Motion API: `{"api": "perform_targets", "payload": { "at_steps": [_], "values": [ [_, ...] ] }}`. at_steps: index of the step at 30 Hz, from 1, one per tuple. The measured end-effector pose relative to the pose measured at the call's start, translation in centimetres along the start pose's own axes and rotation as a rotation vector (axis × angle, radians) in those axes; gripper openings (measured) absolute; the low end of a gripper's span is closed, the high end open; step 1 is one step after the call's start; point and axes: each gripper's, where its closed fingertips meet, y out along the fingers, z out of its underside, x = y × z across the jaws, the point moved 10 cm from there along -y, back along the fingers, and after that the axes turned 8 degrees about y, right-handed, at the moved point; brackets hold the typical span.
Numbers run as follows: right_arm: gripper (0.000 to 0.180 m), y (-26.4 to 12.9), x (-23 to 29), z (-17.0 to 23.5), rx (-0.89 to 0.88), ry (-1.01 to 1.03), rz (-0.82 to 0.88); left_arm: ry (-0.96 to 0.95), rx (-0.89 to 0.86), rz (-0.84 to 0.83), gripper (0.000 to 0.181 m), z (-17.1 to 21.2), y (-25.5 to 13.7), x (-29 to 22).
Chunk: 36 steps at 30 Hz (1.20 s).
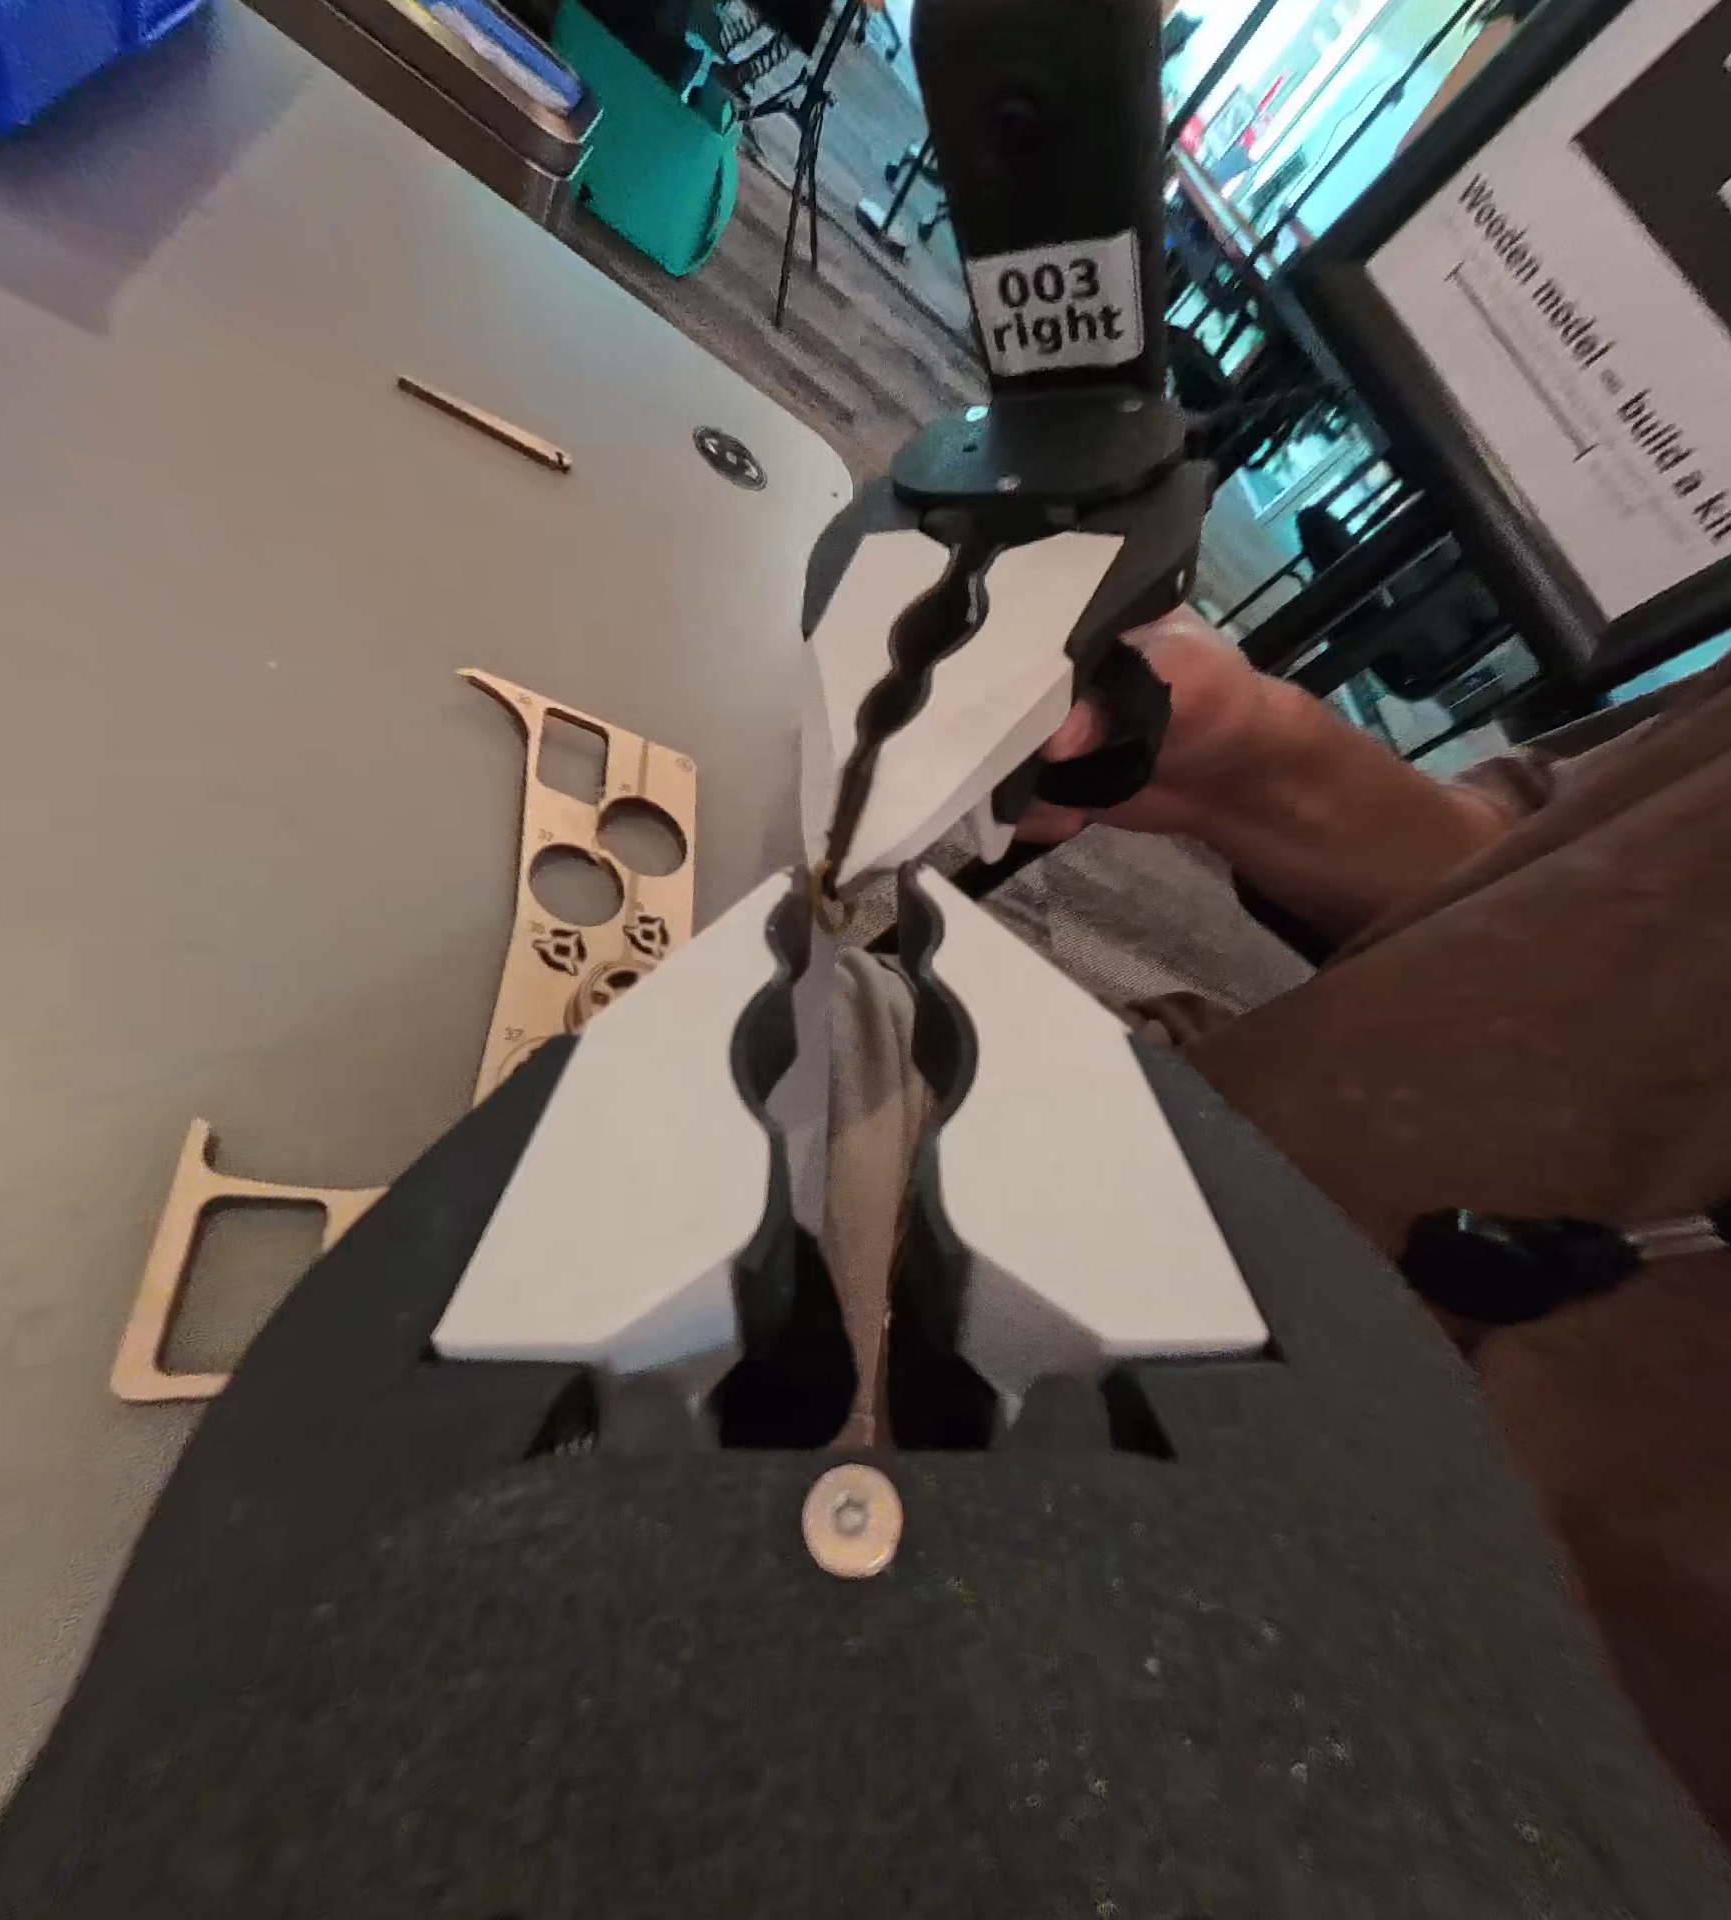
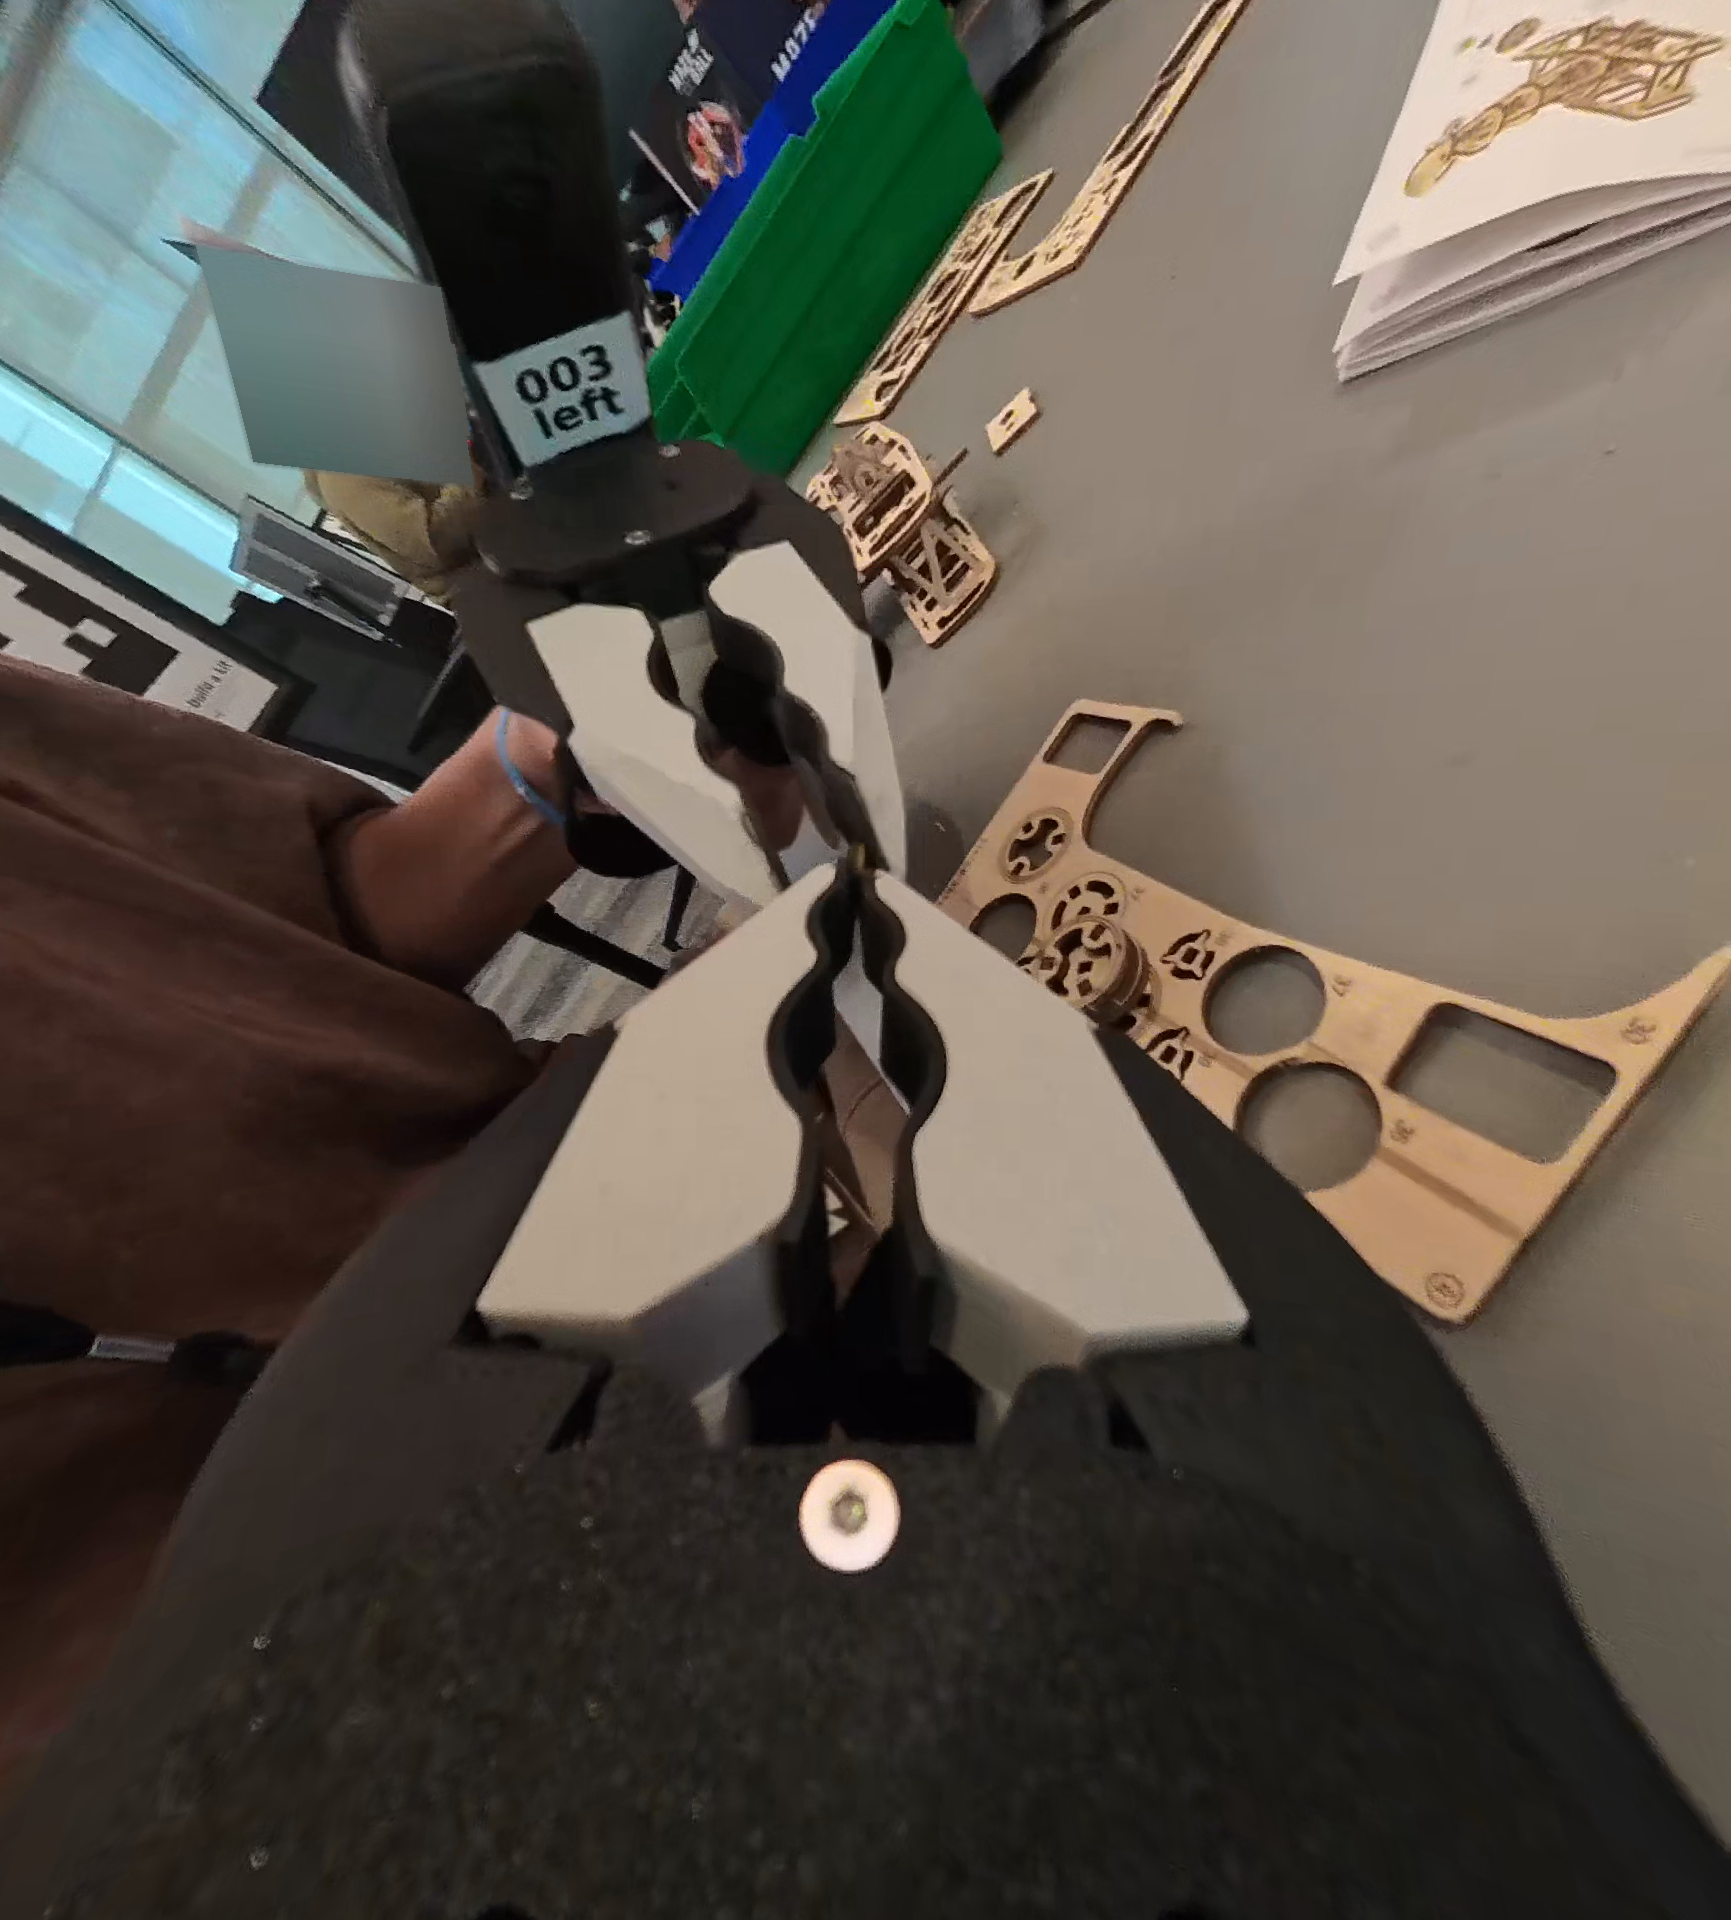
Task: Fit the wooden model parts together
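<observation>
At frame centre in both wrist views, your two tools meet tip to tip above the table edge. Right gripper (image 1: 830,868): tips pinched on a tiny wooden piece (image 1: 828,902), too small to identify. Left gripper (image 1: 845,914): fingers nearly together; whether they grip that piece, cannot tell. Step in hand, by my reading: handing over or mating a small part in mid-air. Punched-out parts sheet (image 2: 1360,1101) lies right of centre on the grey table (image 2: 1463,623); half-built wooden model (image 2: 902,540) sits upper centre, instruction booklet (image 2: 1567,177) upper right. Next move wants fine alignment and light squeeze; thin ply could snap.
</observation>
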Motion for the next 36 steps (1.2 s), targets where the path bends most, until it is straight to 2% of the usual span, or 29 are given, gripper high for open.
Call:
{"api": "perform_targets", "payload": {
  "at_steps": [3,5,8,12,16,20,23,25,29,36],
  "values": [
    [0.000,0.1,-0.5,0.1,-0.003,0.032,-0.020,-0.005,-0.001,0.004,0.009,0.3,-0.2,0.4],
    [0.000,0.0,-0.8,0.1,-0.008,0.037,-0.008,0.007,0.010,0.001,0.000,0.5,-0.3,0.6],
    [0.000,0.0,-0.9,0.1,-0.010,0.040,-0.011,-0.026,-0.043,-0.024,0.000,0.4,-0.7,1.0],
    [0.000,0.9,-0.9,0.6,0.040,0.006,0.058,-0.030,0.008,-0.126,0.000,0.9,-0.1,1.0],
    [0.000,0.7,-1.3,0.7,0.031,0.011,0.137,0.007,0.092,-0.308,0.000,1.5,-0.3,0.6],
    [0.000,1.5,-2.1,1.5,0.081,0.110,0.299,0.104,0.333,-0.542,0.000,2.2,0.9,0.1],
    [0.000,1.1,-1.6,1.5,0.089,0.116,0.446,-0.029,0.301,-0.511,0.000,2.5,1.3,-0.8],
    [0.000,0.8,-0.8,1.4,0.107,0.085,0.455,-0.102,0.263,-0.487,0.000,2.8,1.1,-1.7],
    [0.000,1.3,-0.6,1.5,0.136,0.044,0.498,-0.050,0.296,-0.562,0.000,2.7,0.2,-2.0],
    [0.000,1.4,-1.2,1.1,0.155,-0.015,0.611,-0.048,0.313,-0.546,0.000,2.9,1.7,-1.0]
  ]
}}
